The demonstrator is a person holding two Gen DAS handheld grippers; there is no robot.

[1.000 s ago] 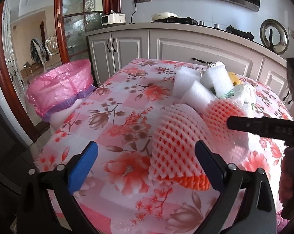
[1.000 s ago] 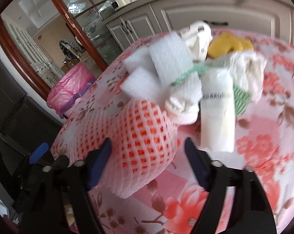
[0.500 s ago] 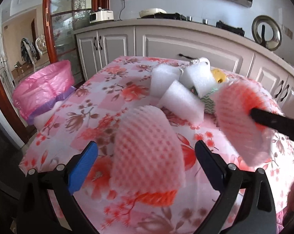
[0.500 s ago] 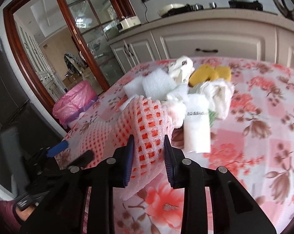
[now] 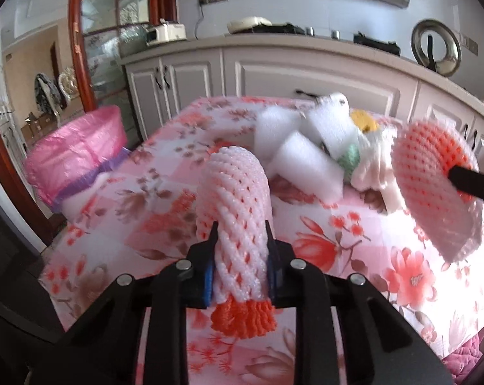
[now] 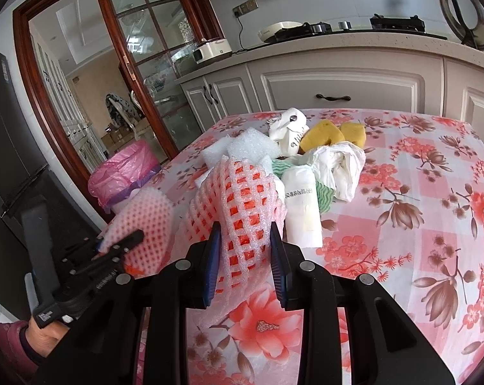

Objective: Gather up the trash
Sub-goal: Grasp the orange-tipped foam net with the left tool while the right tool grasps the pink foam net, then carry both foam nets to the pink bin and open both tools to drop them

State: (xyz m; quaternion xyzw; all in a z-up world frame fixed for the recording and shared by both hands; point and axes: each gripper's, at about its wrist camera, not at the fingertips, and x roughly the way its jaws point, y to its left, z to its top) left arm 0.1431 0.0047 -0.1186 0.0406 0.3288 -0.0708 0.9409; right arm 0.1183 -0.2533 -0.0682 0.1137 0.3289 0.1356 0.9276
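My left gripper (image 5: 240, 256) is shut on a pink-and-orange foam fruit net (image 5: 235, 211), held above the floral table (image 5: 152, 192). My right gripper (image 6: 244, 256) is shut on a second foam net (image 6: 242, 205), also lifted; that net shows at the right of the left wrist view (image 5: 431, 173). The left gripper with its net shows at the lower left of the right wrist view (image 6: 146, 221). A trash pile lies on the table: white foam blocks (image 5: 303, 160), yellow sponges (image 6: 325, 133), crumpled white paper (image 6: 338, 163), a white packet (image 6: 301, 205). A bin with a pink bag (image 5: 75, 150) stands left of the table.
White cabinets (image 6: 338, 89) with a worktop run behind the table. A wood-framed glass door (image 6: 139, 73) stands at the left, behind the bin. A round mirror (image 5: 436, 48) sits on the worktop at the right.
My left gripper has shut on the foam net that lay between its fingers and lifted it. My right gripper, shut on its net half a second ago, has risen with it.
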